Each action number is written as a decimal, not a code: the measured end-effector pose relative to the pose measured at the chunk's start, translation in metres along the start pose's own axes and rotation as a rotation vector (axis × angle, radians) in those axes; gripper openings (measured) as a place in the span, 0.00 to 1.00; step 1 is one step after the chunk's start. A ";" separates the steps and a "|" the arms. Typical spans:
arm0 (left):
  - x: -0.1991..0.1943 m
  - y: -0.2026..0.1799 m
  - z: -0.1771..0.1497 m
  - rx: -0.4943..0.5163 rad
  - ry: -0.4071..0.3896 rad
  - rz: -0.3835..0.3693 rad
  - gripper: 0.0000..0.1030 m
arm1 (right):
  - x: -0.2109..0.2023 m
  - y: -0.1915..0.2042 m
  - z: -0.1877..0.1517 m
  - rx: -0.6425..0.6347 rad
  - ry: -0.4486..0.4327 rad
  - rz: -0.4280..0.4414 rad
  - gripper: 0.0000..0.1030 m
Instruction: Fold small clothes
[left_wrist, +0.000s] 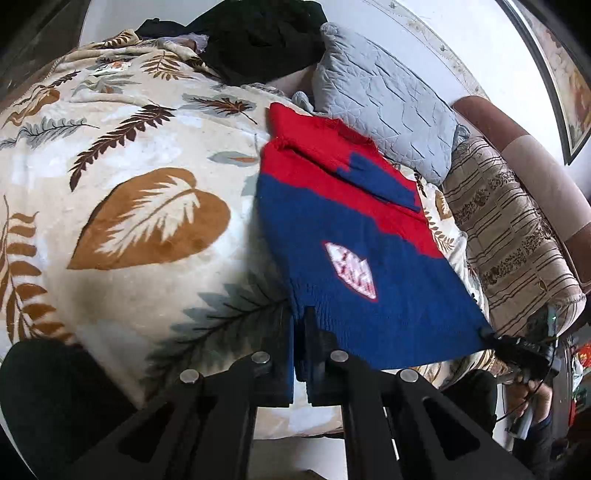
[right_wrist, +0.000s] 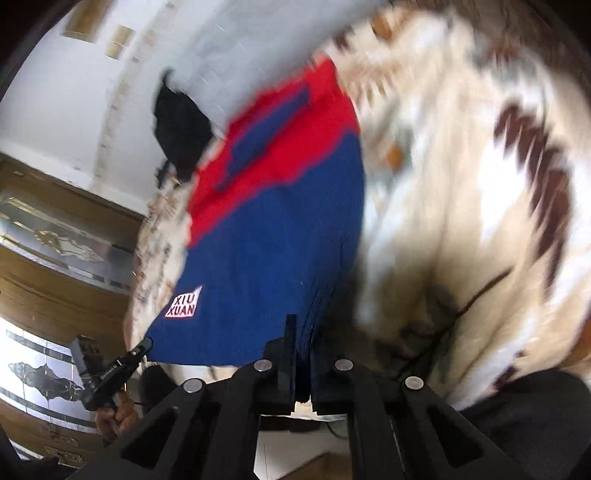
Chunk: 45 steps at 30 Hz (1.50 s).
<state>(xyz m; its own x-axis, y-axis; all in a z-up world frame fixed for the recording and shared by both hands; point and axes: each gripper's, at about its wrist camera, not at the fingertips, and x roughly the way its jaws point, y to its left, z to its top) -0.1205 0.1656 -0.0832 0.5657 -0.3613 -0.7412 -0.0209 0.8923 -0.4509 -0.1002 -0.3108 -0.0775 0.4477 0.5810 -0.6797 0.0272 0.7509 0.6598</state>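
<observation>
Red-and-blue, one sweater (left_wrist: 343, 236) lies on the blanket (left_wrist: 147, 221) near two pillows, my left gripper (left_wrist: 300, 332) and right gripper (right_wrist: 303, 339) each clamped on a hem corner.

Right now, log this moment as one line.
task: fold sweater | left gripper: shut on hem corner | right gripper: shut on other hem corner | sweater on bed blanket, sleeve folded in

Left claw (left_wrist: 300, 334) pinching sweater (left_wrist: 354, 236) hem
</observation>
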 end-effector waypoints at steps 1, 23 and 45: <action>0.008 0.005 -0.003 -0.005 0.021 0.017 0.04 | -0.005 0.001 0.002 -0.004 -0.006 -0.001 0.05; -0.004 -0.001 0.001 -0.043 -0.012 -0.014 0.04 | -0.013 0.010 0.013 0.024 -0.052 -0.033 0.05; 0.053 0.026 -0.010 -0.125 0.133 0.063 0.04 | 0.036 -0.043 0.008 0.145 0.077 -0.064 0.05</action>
<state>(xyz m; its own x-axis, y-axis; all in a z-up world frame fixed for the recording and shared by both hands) -0.0998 0.1671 -0.1393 0.4466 -0.3455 -0.8254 -0.1597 0.8769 -0.4534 -0.0779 -0.3246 -0.1282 0.3712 0.5600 -0.7407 0.1844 0.7373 0.6499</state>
